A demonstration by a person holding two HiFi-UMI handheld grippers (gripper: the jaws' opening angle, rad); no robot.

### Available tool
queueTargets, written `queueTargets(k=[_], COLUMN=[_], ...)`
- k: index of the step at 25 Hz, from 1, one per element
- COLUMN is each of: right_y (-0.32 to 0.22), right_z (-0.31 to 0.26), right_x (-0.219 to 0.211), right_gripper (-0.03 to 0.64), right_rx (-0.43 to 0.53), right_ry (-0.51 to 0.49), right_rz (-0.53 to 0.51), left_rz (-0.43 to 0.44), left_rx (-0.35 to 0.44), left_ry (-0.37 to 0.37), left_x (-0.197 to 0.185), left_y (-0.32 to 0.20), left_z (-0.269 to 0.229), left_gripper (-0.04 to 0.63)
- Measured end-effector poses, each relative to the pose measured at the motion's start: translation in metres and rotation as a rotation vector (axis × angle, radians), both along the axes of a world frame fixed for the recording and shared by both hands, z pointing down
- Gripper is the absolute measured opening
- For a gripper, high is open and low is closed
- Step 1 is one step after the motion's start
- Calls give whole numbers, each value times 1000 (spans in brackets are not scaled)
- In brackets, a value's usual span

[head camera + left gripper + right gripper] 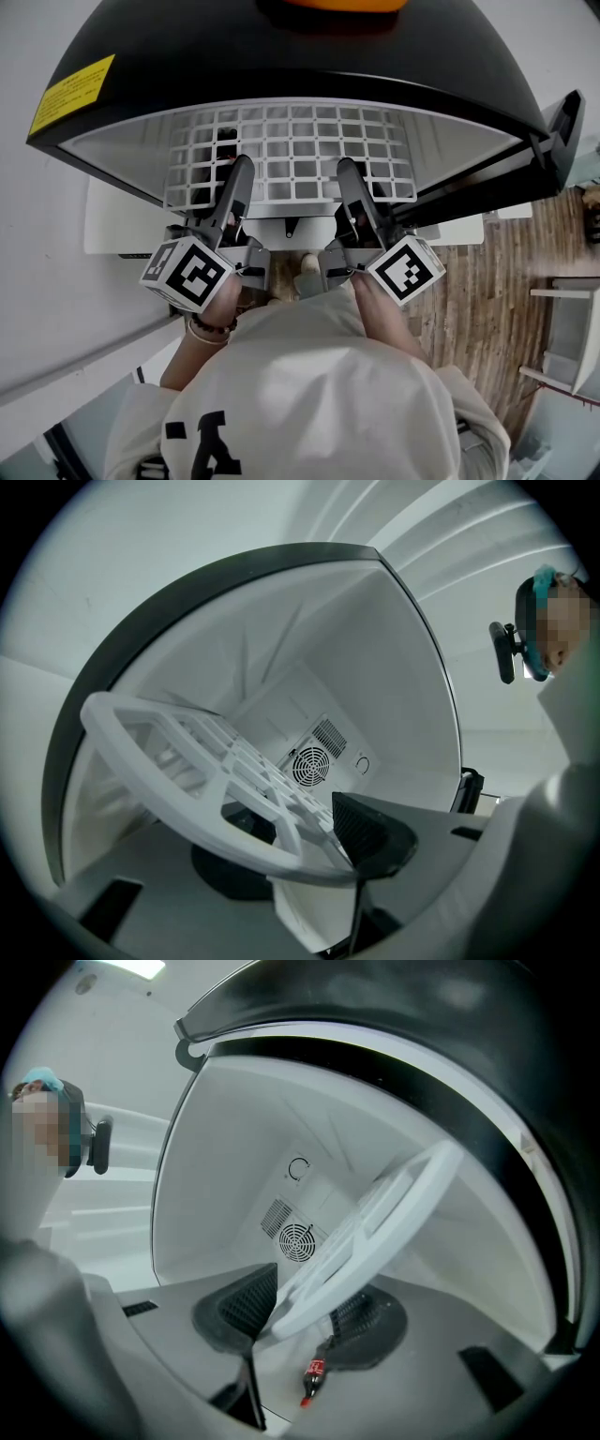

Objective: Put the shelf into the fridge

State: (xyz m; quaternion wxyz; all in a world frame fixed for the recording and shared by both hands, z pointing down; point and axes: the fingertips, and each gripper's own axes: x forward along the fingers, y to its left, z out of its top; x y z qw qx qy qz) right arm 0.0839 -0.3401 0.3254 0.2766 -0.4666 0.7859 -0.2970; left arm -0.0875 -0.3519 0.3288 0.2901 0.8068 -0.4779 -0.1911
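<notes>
Clearly the black-topped fridge (pixel 281 56) stands open before the person, with a yellow label (pixel 70 94) at the far left of its top. Just right of that, the left gripper (pixel 239 171) reaches to the cavity mouth, and its own view shows its jaws clamped on the front rim of the white grid shelf (pixel 194 820), one ribbed black pad (pixel 375 829) above the rim and the other below it. The shelf (pixel 309 150) lies flat across the opening, its back part inside the white cavity and its front edge sticking out towards the person. A round fan grille (pixel 311 766) sits in the back wall beyond it. Further right, the right gripper (pixel 349 176) holds the same front rim, pinched between its two dark pads in the right gripper view, where the shelf (pixel 394 1208) runs off into the cavity. A small dark bottle with a red label (pixel 312 1379) shows low between those jaws, below the shelf. At the far right the fridge door (pixel 562 131) stands open over a wooden floor (pixel 487 281).
</notes>
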Motion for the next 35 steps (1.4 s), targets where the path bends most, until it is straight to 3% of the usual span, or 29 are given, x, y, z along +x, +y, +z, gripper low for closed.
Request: queueTargets(k=[12, 35], right_y=[6, 2], right_z=[-5, -5], right_x=[-1, -1], right_gripper=[160, 160], right_rx=[39, 24], right_ry=[-1, -8], right_rz=[5, -2], left_rz=[12, -8], left_rx=[52, 29], left_ry=[13, 19], left_x=[-1, -2], left_y=[5, 2], left_z=[-6, -5], left_gripper=[181, 181])
